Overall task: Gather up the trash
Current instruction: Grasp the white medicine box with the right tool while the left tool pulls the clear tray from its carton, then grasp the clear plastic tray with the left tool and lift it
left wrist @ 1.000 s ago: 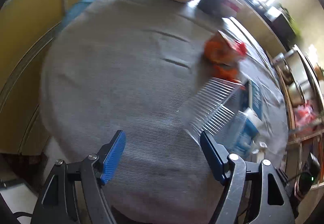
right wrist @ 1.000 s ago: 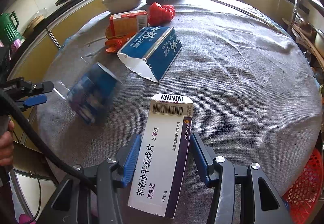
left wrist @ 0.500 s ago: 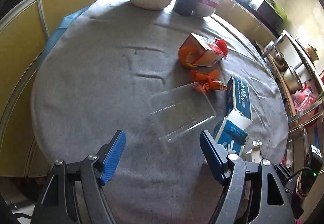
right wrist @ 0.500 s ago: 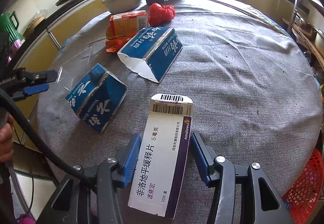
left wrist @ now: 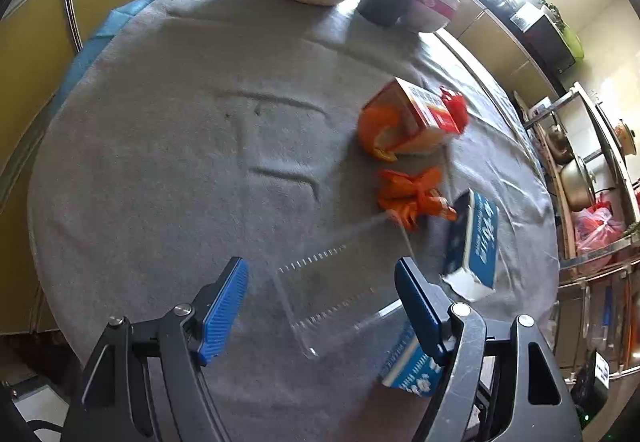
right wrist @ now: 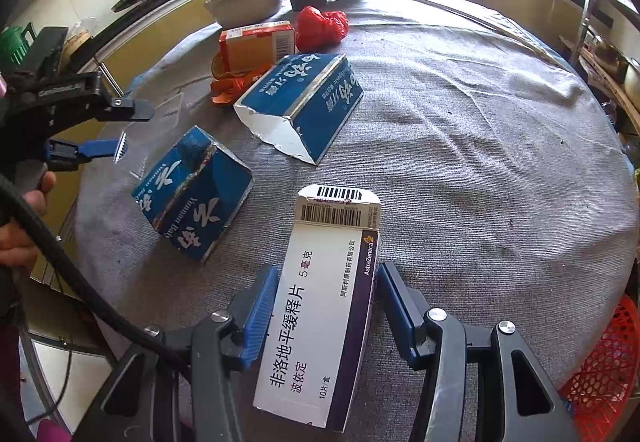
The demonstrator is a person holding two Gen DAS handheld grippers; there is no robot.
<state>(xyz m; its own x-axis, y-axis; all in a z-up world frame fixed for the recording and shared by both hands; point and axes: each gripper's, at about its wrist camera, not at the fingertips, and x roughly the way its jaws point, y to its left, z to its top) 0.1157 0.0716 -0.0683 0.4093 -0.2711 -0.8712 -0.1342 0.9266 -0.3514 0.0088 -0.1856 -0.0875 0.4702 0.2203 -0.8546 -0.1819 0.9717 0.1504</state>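
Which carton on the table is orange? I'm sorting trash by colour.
The orange carton at the far side, beside the red bag; the two others nearby are blue.

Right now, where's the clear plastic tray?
In the left wrist view the clear tray lies on the grey tablecloth between the open jaws of the left gripper, just below the orange wrapper.

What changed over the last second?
The small blue box, a blur a second ago, has settled on the grey cloth. The left tongs, open, moved in over the clear tray, now framed between their fingers. Unchanged: right tongs gripping the white medicine box; big blue box, orange box, red bag.
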